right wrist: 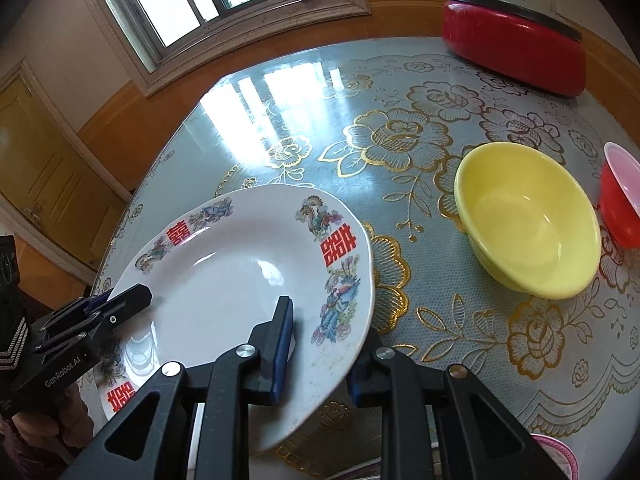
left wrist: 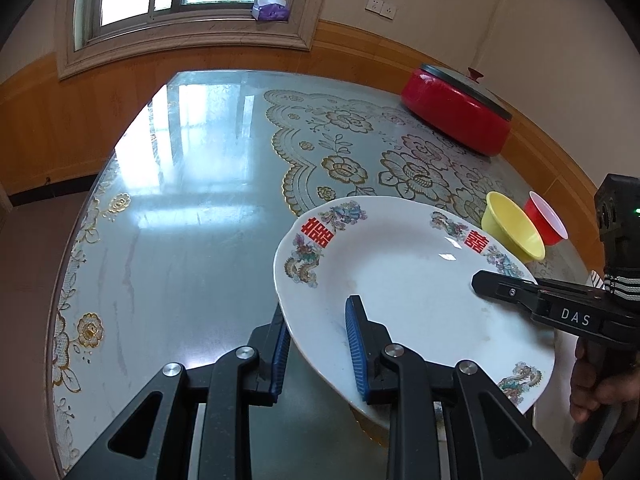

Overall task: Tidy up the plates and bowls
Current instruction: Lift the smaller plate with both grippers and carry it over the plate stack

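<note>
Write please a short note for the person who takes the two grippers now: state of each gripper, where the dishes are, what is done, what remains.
Left gripper: straddles the near-left rim of the white oval ceramic plate with red characters; grip cannot be confirmed.
Right gripper: the same on the opposite rim.
Plate: tilted above the floral glass table.
Yellow plastic bowl and small red bowl: upright on the table, side by side.
Done: plate picked up.
Left: set it down, then probably group the bowls.

Black tongs [left wrist: 318, 350] (blue ribbed pads)
</note>
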The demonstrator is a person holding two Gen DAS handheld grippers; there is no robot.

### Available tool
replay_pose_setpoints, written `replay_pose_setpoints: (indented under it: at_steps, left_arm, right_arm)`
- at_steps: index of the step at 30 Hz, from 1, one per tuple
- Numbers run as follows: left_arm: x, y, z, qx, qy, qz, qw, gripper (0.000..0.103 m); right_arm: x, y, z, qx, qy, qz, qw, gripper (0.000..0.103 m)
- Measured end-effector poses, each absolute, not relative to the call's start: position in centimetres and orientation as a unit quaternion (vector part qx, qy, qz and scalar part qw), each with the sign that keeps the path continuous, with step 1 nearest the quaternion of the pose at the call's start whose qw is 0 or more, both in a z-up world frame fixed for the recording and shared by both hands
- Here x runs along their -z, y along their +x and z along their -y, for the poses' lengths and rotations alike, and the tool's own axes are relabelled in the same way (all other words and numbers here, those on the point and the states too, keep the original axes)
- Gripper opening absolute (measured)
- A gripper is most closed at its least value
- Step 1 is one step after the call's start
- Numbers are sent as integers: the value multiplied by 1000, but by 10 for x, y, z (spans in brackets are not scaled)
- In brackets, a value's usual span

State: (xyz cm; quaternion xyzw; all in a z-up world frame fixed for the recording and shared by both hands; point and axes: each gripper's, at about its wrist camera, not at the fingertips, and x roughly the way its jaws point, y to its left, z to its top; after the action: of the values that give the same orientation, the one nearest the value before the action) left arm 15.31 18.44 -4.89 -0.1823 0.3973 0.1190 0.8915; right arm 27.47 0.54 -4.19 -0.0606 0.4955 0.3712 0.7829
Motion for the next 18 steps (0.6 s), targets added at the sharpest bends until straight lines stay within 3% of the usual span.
replay_pose_setpoints:
  at_steps: [18]
  left_arm:
    - [-4, 117, -134, -75, -145, -340, 926, 28]
  right_arm:
    - [-13, 229, 67, -389, -34, -425, 817, 22]
